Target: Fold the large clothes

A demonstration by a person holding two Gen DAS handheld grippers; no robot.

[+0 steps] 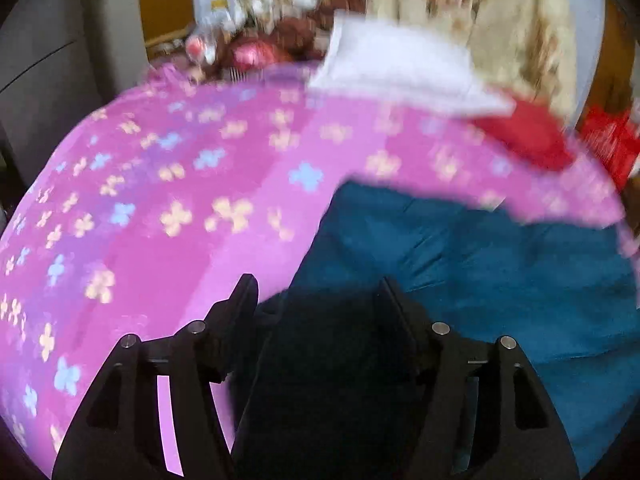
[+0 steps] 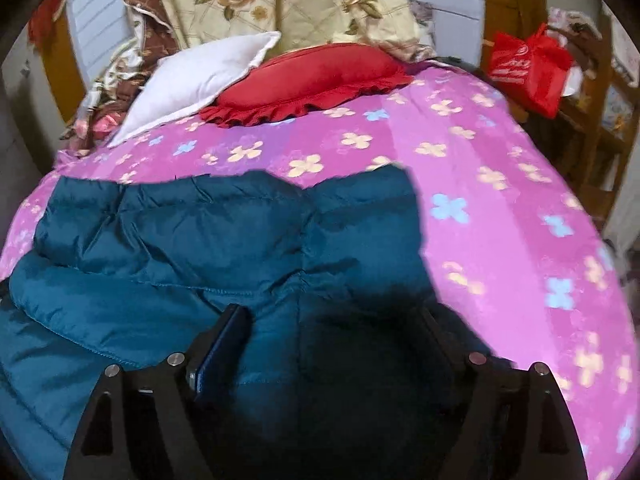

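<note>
Two black two-finger grippers, each with fingers spread wide and pinching nothing, point forward low over a teal quilted puffer jacket [image 2: 192, 248]. The left gripper [image 1: 318, 292] hovers at the jacket's left edge, dark fabric between its fingers. The right gripper [image 2: 336, 320] hangs over the jacket's right side. The jacket lies spread on a pink flowered bedsheet [image 2: 480, 184]. Beyond lie a white pillow [image 2: 192, 80] and a red frilled cushion [image 2: 316, 76], touching.

tongs [image 2: 332, 320]: spread wide, over jacket [image 2: 180, 240] | jacket: on pink bedspread [image 2: 500, 208]
</note>
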